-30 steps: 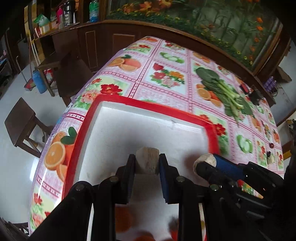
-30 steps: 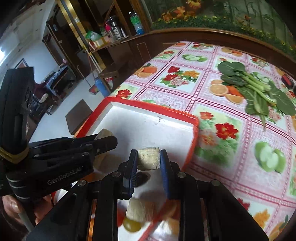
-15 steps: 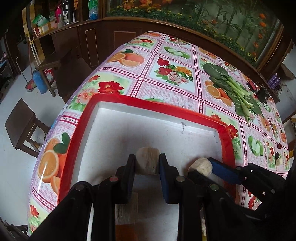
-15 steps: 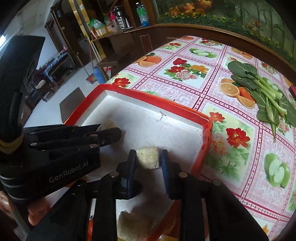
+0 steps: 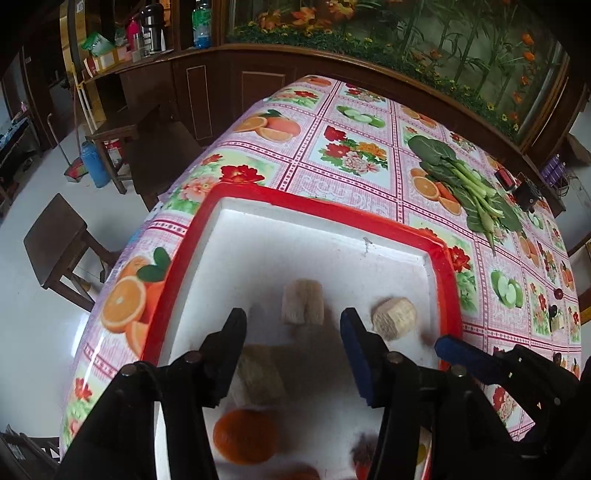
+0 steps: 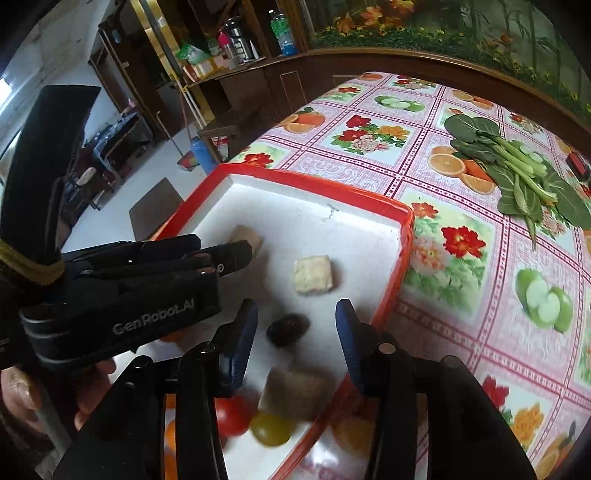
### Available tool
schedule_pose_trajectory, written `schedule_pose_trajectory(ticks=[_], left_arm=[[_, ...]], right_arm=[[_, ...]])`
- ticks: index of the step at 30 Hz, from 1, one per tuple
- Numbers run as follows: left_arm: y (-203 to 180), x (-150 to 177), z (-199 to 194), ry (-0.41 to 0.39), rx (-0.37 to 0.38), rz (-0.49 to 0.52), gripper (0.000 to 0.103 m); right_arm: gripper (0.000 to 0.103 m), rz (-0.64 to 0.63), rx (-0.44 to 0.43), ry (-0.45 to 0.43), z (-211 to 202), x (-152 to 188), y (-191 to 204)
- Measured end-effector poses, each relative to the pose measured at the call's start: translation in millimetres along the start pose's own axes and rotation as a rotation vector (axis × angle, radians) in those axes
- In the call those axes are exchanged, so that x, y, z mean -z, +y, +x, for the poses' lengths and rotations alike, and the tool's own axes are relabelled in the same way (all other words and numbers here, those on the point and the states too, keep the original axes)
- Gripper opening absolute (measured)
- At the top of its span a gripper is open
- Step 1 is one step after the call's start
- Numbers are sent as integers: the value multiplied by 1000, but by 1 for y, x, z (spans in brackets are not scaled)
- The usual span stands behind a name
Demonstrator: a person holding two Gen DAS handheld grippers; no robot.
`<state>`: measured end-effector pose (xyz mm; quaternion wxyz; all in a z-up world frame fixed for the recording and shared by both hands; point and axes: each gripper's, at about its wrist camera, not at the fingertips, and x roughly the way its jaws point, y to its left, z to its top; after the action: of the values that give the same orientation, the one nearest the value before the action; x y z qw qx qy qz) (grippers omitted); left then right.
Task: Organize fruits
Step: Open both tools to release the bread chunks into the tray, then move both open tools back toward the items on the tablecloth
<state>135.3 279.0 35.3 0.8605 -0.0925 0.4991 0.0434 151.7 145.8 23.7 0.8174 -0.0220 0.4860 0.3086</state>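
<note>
A bunch of leafy greens (image 5: 469, 184) is laid on the worktop (image 5: 332, 147), which is covered by a cloth printed with fruit and flowers. A wooden stool (image 5: 59, 243) and a blue bottle (image 5: 94, 164) are seen on the floor beside it, and a green-labelled bottle (image 5: 201, 24) is kept on the dark wooden sideboard (image 5: 155, 77).

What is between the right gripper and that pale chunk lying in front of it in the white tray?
Nothing visible. The right gripper is open, and only bare white tray floor lies between it and the pale chunk. A dark fruit sits nearer, left of that path.
</note>
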Motion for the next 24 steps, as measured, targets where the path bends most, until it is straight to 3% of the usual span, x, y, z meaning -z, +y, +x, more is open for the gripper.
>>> schedule_pose_trajectory(ticks=[6,7,8,10,15,17,20,24], left_arm=[[-9,14,-22,-32,-7,11,61],[-11,16,-24,-33,-2,11,61],[-14,20,-28,-36,0,15,61],[-22,26,-33,-44,-1,33,61],[-44,41,-45,-41,8,64,61],[-55,46,-49,-39,23,70,61],[-75,54,-56,-42,40,94,61],[-109,63,-60,-38,54,141,61]], right_arm=[[47,64,-25,4,-26,16,-3],[57,78,-23,12,-30,19,-4],[74,92,-10,16,-34,21,-6],[87,118,45,9,-46,30,-12],[92,103,274,13,-77,54,-24],[94,152,264,49,-84,64,-39],[94,283,153,78,-103,87,-73],[94,307,297,55,-138,117,-109]])
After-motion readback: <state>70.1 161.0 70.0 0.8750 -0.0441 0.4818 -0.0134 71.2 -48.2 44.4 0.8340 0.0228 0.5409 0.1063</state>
